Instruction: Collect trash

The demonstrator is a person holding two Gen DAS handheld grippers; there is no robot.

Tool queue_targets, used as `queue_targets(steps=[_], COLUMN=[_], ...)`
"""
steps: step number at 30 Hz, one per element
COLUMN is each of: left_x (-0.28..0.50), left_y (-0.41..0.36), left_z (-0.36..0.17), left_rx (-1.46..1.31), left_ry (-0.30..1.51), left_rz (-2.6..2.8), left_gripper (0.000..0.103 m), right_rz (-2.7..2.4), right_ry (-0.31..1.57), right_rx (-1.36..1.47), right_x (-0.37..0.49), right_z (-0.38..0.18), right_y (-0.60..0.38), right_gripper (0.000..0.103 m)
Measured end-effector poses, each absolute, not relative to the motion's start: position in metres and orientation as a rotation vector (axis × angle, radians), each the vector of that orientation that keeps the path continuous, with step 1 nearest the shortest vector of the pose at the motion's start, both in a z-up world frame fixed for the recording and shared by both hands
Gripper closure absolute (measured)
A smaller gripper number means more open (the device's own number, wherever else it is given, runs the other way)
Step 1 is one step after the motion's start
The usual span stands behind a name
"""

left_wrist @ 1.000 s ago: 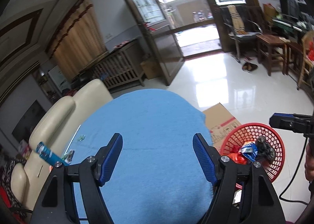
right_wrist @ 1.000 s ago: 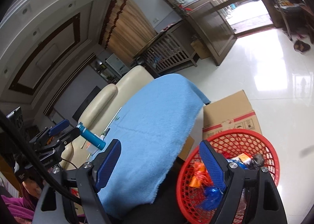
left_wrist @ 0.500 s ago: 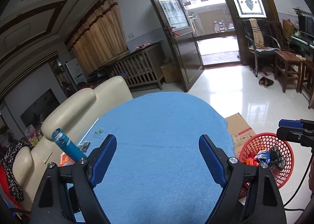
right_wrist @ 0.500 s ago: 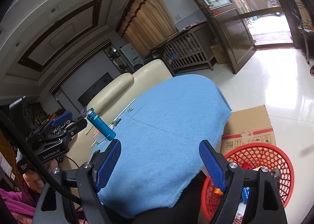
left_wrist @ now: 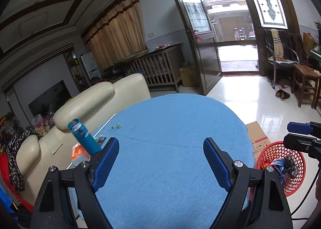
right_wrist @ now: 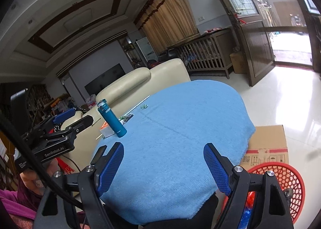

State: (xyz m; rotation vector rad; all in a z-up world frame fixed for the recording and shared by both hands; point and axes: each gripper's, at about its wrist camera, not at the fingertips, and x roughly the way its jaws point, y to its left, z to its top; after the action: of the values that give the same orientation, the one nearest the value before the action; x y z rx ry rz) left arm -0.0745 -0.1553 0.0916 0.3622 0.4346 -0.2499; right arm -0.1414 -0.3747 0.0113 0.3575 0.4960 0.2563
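Note:
My left gripper [left_wrist: 160, 158] is open and empty above the near part of a blue cloth-covered table [left_wrist: 172, 132]. My right gripper [right_wrist: 163, 166] is open and empty over the table's near right edge. A red mesh basket [left_wrist: 291, 186] with wrappers inside stands on the floor to the right; it also shows in the right wrist view [right_wrist: 289, 178]. A small green wrapper [left_wrist: 116, 126] lies at the table's far left; it also shows in the right wrist view [right_wrist: 144, 106]. More small wrappers [right_wrist: 126, 117] lie near a teal bottle [right_wrist: 112, 118].
The teal bottle [left_wrist: 83, 137] stands at the table's left edge by an orange and white box [left_wrist: 79, 153]. A cream sofa [left_wrist: 96, 96] runs along the left. A cardboard box [right_wrist: 266, 144] sits on the floor behind the basket. Wooden chairs [left_wrist: 305, 84] stand far right.
Both grippers have lifted and tilted up from the basket side toward the table. The basket has slid toward the lower right of both views. Both stay open.

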Motion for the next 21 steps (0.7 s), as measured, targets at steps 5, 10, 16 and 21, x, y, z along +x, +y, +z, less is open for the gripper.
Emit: queue_targets(steps=[5,10,16,21], left_x=[-0.072,-0.071,-0.075,-0.077], left_y=[-0.132,-0.112,-0.083,-0.06], left_z=[0.091,0.094,0.096,0.096], left_rx=[0.339,0.309,0.276,0.26], left_ry=[0.44,0.44,0.434,0.432], left_rz=[-0.217,-0.191,-0.151,-0.09], left_gripper=[0.017,0.017,0.017,0.016], right_rz=[0.233,0.208,0.2,0.159], right_ry=[0.473,0.435,0.398,0.392], right_rx=[0.291,0.214,0.139,0.101], right_x=[-0.139,-0.139,-0.14,-0.134], right_z=[0.022,0.036,0.05,0.057], right_y=[-0.348,-0.321,-0.287,-0.262], right_gripper=[0.019,0.019,0.019,0.019])
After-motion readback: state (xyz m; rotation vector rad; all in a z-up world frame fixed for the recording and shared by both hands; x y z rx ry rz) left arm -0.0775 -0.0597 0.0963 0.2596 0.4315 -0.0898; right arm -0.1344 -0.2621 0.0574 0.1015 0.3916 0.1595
